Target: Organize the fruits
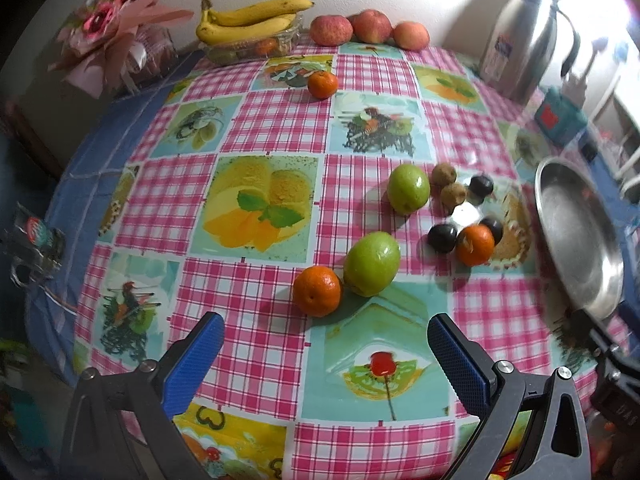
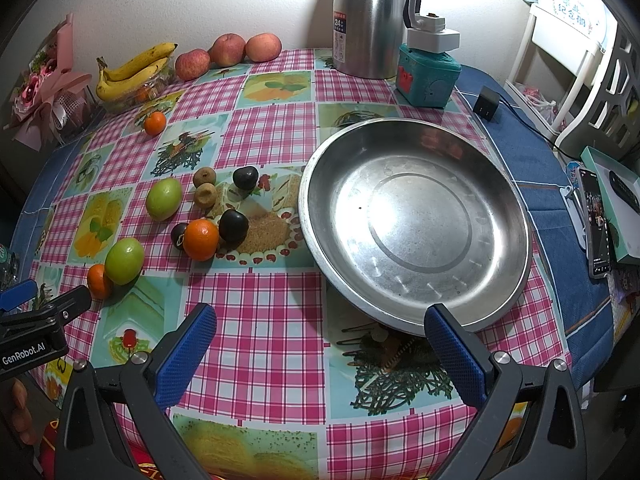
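Observation:
Loose fruit lies on the checked tablecloth: an orange (image 1: pixel 317 291) touching a green fruit (image 1: pixel 372 263), a second green fruit (image 1: pixel 408 188), two brown kiwis (image 1: pixel 443 175), dark plums (image 1: pixel 442 238) and another orange (image 1: pixel 475 245). A lone orange (image 1: pixel 322 84) sits farther back. The empty steel pan (image 2: pixel 416 220) rests at the right. My left gripper (image 1: pixel 326 340) hangs open just short of the near orange. My right gripper (image 2: pixel 320 336) is open over the cloth, its right finger at the pan's near rim. The fruit cluster (image 2: pixel 201 239) lies left of the pan.
Bananas (image 1: pixel 248 20) on a clear tray and three apples (image 1: pixel 370 28) line the back wall. A steel thermos (image 2: pixel 370 16), teal box (image 2: pixel 428 76), charger (image 2: pixel 486 108) and phone (image 2: pixel 596 220) stand at the right. A pink bouquet (image 1: pixel 108 36) sits back left.

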`<state>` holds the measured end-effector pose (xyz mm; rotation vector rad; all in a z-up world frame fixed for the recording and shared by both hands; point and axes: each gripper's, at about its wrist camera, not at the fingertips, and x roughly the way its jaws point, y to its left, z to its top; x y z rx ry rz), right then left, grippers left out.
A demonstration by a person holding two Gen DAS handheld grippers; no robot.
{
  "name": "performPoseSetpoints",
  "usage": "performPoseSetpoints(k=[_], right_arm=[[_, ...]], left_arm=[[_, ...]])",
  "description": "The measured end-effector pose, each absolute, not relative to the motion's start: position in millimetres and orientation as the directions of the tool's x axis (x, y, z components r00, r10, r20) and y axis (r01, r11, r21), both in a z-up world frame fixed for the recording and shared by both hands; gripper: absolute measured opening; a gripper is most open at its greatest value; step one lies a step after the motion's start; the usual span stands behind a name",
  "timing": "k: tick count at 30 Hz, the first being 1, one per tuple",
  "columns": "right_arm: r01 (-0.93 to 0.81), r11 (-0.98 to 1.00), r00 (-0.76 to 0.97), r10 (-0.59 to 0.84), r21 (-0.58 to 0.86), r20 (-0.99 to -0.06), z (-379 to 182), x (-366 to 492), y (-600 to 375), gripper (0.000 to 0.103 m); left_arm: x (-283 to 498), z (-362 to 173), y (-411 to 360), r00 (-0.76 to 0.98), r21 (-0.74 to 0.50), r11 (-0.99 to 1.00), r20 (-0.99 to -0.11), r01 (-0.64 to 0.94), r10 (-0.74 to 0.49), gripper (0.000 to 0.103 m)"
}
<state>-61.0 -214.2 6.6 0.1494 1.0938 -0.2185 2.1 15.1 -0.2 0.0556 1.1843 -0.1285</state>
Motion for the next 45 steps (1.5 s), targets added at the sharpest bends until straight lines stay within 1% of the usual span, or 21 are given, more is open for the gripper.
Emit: performPoseSetpoints(k=[2,6,10,14,15,19,23,25,28,32,36,38,39,40,41,43,45], right_arm=[[0.238,0.971,0.459,-0.087,0.028,-0.884,8.1,-60.0,-211.7,0.103],[0.177,0.976,0.524,0.018,0.129,-0.852,14.1,-56.9,-198.5,0.103],[0.111,0.981,0.557,0.072,0.16,-0.828,21.7,-47.3,-179.8,0.103],[0.075,0.969,0.558,0.156,0.237,-0.815,23.1,-31.6,-166.0,0.103],[0.072,0.966,0.556,0.166,0.247,-0.814,22.9,-27.4,-162.6,0.102],[0.042,0.962,0.555,0.204,0.271,-0.807,23.1,-17.2,-147.4,0.091],[0.019,0.962,0.531,0.221,0.273,-0.818,16.2,-5.6,-132.4,0.089],[0.012,0.956,0.515,0.244,0.292,-0.821,11.3,-0.6,-127.6,0.083],[0.01,0.95,0.499,0.265,0.311,-0.825,4.4,6.1,-120.0,0.083],[-0.007,0.949,0.49,0.279,0.316,-0.826,0.5,13.7,-111.6,0.083],[0.015,0.954,0.459,0.259,0.299,-0.85,-6.8,20.7,-106.7,0.083],[0.027,0.953,0.44,0.26,0.302,-0.86,-11.6,24.9,-105.4,0.076],[0.028,0.954,0.433,0.259,0.3,-0.863,-13.2,26.6,-104.3,0.067],[0.022,0.954,0.429,0.261,0.299,-0.865,-14.6,28.5,-102.4,0.06],[0.014,0.952,0.424,0.27,0.304,-0.865,-15.9,30.6,-100.3,0.059],[0.007,0.948,0.415,0.288,0.319,-0.863,-18.4,32.7,-97.5,0.056],[0.002,0.94,0.402,0.313,0.342,-0.861,-21.9,36.0,-94.1,0.053]], left_arm=[[2.7,2.4,24.5,0.378,-0.072,0.991,-0.919,0.114,-0.111,0.103],[7.0,8.7,37.0,0.41,-0.059,0.993,-0.907,0.1,-0.095,0.103],[10.7,11.7,54.6,0.441,-0.077,0.993,-0.891,0.089,-0.109,0.103],[19.6,5.5,66.0,0.455,-0.065,0.994,-0.885,0.091,-0.099,0.103],[20.7,2.5,69.4,0.461,-0.064,0.994,-0.882,0.089,-0.098,0.103],[26.5,-9.1,73.9,0.45,-0.069,0.991,-0.886,0.112,-0.112,0.103],[27.8,-23.2,69.3,0.413,-0.056,0.987,-0.904,0.151,-0.115,0.103],[27.9,-29.0,67.7,0.4,-0.052,0.985,-0.909,0.164,-0.115,0.103],[28.1,-33.7,69.8,0.393,-0.066,0.983,-0.911,0.17,-0.129,0.103],[27.0,-37.4,70.6,0.405,-0.052,0.981,-0.906,0.188,-0.125,0.103],[28.2,-41.1,67.0,0.392,-0.063,0.974,-0.908,0.219,-0.147,0.102],[28.0,-42.1,64.3,0.393,-0.065,0.971,-0.907,0.231,-0.154,0.102],[28.6,-43.2,62.1,0.389,-0.07,0.968,-0.907,0.242,-0.163,0.099],[28.6,-43.7,61.3,0.386,-0.074,0.966,-0.907,0.248,-0.168,0.097],[29.1,-44.6,59.0,0.381,-0.083,0.962,-0.907,0.261,-0.181,0.094],[29.2,-46.2,55.4,0.374,-0.092,0.956,-0.907,0.278,-0.196,0.091],[29.4,-48.2,50.7,0.366,-0.101,0.949,-0.906,0.3,-0.212,0.085]])
